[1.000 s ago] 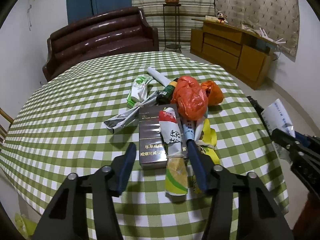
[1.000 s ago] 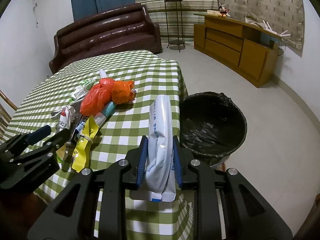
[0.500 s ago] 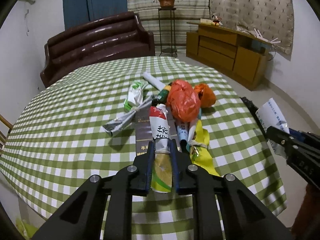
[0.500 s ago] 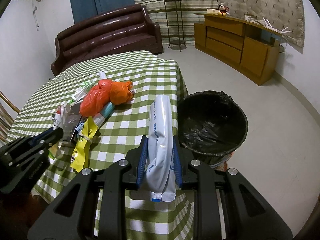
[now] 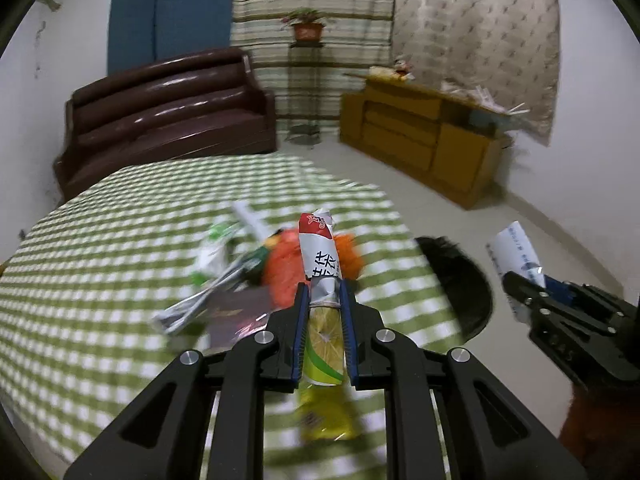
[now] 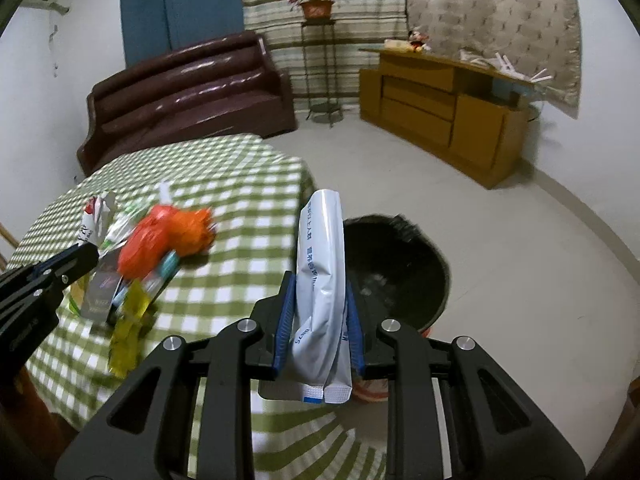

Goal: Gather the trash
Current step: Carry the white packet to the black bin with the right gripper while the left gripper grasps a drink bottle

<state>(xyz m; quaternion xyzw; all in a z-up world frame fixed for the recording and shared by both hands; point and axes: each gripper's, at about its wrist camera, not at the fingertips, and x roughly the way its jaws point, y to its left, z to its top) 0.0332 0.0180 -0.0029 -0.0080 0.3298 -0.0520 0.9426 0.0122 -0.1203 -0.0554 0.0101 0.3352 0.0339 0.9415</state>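
The left tool [image 5: 324,312] clamps a crumpled red-white-yellow snack wrapper [image 5: 322,276] above the green-checked desk [image 5: 80,280]; the right tool [image 6: 320,320] grips a white plastic pouch [image 6: 320,280]. Next, carry both over the black-lined bin [image 6: 400,272] and release.

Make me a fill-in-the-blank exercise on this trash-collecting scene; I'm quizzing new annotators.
1. The left tongs are shut on a crumpled wrapper with a ____ top.
2. The right tongs grip a ____ pouch.
3. The bin on the floor is lined with a ____ bag.
4. The tablecloth is checked white and ____.

Missing words: red; white; black; green
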